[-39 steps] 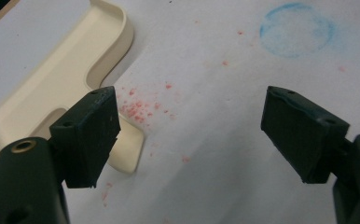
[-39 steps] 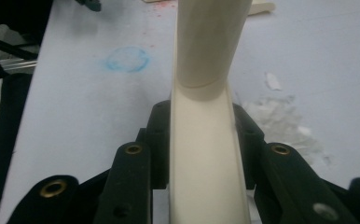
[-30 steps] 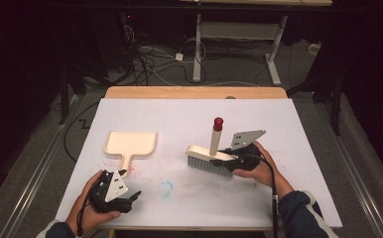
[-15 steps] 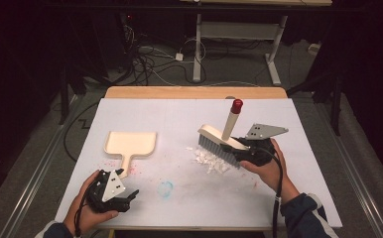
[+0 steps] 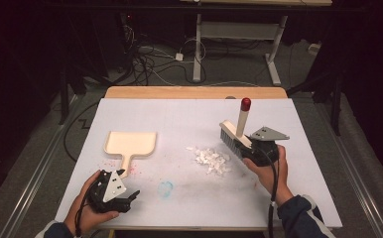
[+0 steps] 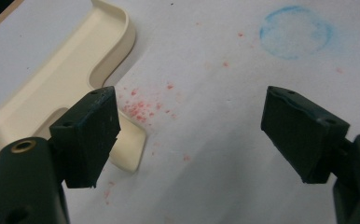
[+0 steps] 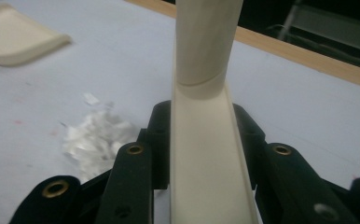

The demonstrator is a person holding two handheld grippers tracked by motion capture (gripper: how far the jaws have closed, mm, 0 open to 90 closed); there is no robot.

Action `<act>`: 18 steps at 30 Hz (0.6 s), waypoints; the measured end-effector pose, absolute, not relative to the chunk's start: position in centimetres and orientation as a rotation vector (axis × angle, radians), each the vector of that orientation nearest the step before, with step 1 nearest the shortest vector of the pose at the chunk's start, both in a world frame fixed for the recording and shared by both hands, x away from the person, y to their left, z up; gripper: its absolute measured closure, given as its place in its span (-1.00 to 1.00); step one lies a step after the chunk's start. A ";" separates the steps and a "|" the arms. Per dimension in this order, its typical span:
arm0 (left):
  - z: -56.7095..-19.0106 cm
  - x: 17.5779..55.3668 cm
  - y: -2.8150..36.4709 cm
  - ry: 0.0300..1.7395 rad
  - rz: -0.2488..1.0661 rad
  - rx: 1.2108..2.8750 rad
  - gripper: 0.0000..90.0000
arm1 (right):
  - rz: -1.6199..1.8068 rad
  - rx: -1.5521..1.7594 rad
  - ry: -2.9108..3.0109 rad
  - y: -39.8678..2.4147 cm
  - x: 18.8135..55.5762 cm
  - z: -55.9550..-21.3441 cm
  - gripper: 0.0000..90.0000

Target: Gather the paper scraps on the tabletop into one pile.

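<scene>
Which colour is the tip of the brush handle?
Dark red; the brush handle tip shows best in the high view.

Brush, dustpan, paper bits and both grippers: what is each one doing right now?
brush: clamped in the right gripper, lifted and tilted, red-tipped handle up.
right gripper: shut on the brush.
left gripper: open, nothing between its jaws.
dustpan: lying flat on the table, untouched, no scraps in it.
paper scraps: heaped in a loose pile, just left of the brush.
table: smudged with red specks and a blue ring.
</scene>
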State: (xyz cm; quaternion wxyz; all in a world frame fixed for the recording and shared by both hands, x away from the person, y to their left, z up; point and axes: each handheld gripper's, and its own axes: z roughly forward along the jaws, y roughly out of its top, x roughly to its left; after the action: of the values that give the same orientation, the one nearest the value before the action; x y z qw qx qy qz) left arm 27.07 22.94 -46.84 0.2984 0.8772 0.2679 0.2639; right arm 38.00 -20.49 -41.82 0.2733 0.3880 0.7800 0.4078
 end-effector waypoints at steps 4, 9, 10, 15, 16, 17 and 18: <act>-46.9 27.0 22.8 0.700 0.701 2.337 -0.59 | 1.046 1.093 2.083 -19.8 38.0 -43.2 0.51; -46.8 27.0 22.7 0.700 0.701 2.333 -0.59 | 1.043 1.133 2.010 -18.0 37.4 -44.2 0.51; -46.8 27.0 22.7 0.700 0.700 2.334 -0.59 | 1.051 1.145 2.004 -17.6 37.3 -44.3 0.51; -46.8 27.1 22.5 0.687 0.696 2.334 -0.59 | 1.018 1.131 1.994 -15.1 36.8 -44.5 0.51; -46.8 27.2 22.5 0.684 0.695 2.334 -0.59 | 1.020 1.125 1.996 -14.7 36.8 -44.5 0.51; -46.8 27.2 22.5 0.682 0.693 2.334 -0.59 | 1.026 1.120 1.998 -14.5 36.8 -44.4 0.51; -46.8 27.2 22.4 0.680 0.693 2.335 -0.59 | 1.030 1.122 2.000 -14.4 36.8 -44.3 0.51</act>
State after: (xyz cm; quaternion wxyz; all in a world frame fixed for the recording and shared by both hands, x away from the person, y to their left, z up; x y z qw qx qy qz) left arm 27.19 22.44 -46.81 0.3015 0.8804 0.2564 0.2613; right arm 36.80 -14.38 -44.27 0.3087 0.4244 0.7568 0.3896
